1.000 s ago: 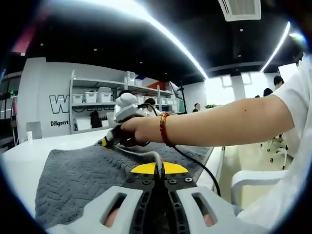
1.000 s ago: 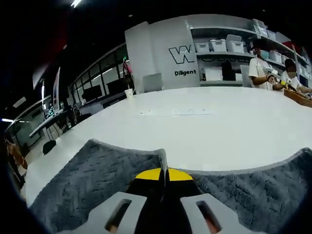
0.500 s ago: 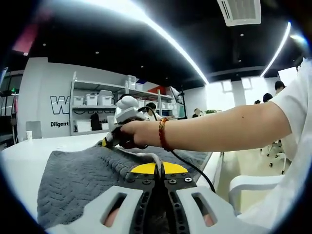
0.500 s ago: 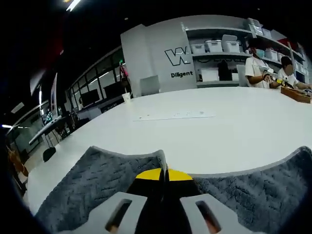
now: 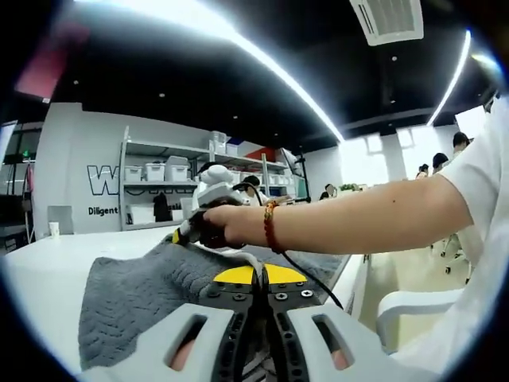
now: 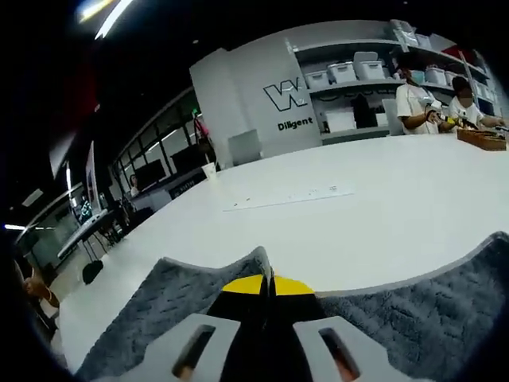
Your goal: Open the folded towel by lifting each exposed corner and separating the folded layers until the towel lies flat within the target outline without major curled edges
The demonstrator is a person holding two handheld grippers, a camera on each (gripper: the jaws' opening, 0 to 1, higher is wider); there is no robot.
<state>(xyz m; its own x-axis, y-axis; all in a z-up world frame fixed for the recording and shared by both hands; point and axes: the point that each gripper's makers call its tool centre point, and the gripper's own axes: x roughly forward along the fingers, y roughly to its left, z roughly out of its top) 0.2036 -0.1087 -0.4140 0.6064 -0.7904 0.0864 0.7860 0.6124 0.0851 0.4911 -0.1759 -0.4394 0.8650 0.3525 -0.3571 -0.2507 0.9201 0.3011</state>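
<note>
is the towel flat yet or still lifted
Still lifted: the towel is pinched in both shut grippers, its edge peaking at the right gripper and left gripper above the table.

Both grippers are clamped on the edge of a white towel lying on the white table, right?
Not quite: the towel is grey, not white, as the right gripper view shows against the white table. The rest stands: the right gripper and the left gripper each have their jaws closed on its edge.

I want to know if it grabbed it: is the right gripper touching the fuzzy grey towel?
Touching. In the right gripper view, the right gripper has its jaws shut on the edge of the fuzzy grey towel, which peaks up between the yellow tips above the white table.
</note>
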